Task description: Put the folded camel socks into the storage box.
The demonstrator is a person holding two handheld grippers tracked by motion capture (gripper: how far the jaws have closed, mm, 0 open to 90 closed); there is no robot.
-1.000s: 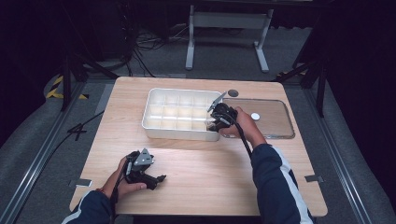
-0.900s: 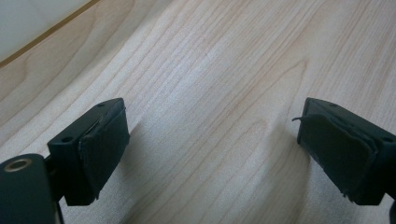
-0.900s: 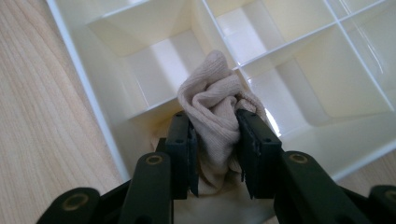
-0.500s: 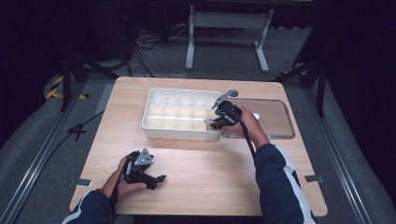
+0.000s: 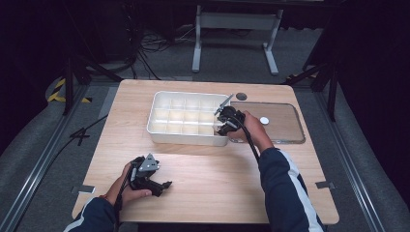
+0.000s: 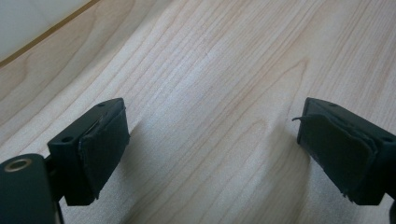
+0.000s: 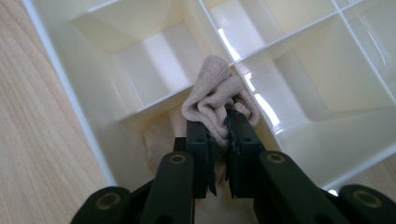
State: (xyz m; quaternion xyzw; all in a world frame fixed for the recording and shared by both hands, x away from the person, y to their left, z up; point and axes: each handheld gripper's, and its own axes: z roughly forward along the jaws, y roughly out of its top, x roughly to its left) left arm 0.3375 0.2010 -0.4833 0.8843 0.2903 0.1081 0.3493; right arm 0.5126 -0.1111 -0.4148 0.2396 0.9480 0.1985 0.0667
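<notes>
A white tray [image 5: 183,140] divided into several compartments stands in the middle of the wooden table. My right gripper [image 5: 223,126] reaches into its near right corner. In the right gripper view the jaws [image 7: 220,135] have just been closing and are shut on a bunched beige knit cloth [image 7: 212,100] that lies over a divider between compartments. The rest of the cloth hangs down into the cell below the jaws. My left gripper [image 5: 164,186] rests near the table's front left, open, and nothing but bare wood lies between its pads [image 6: 212,149].
A clear flat lid [image 5: 285,130] with a white knob [image 5: 264,120] lies right of the tray, close to my right hand. A small dark disc [image 5: 241,96] sits behind it. Bare table [image 5: 217,183] stretches in front of the tray.
My right hand has shifted slightly at the tray's right end, staying over the same corner. The left hand and its gripper have not moved.
</notes>
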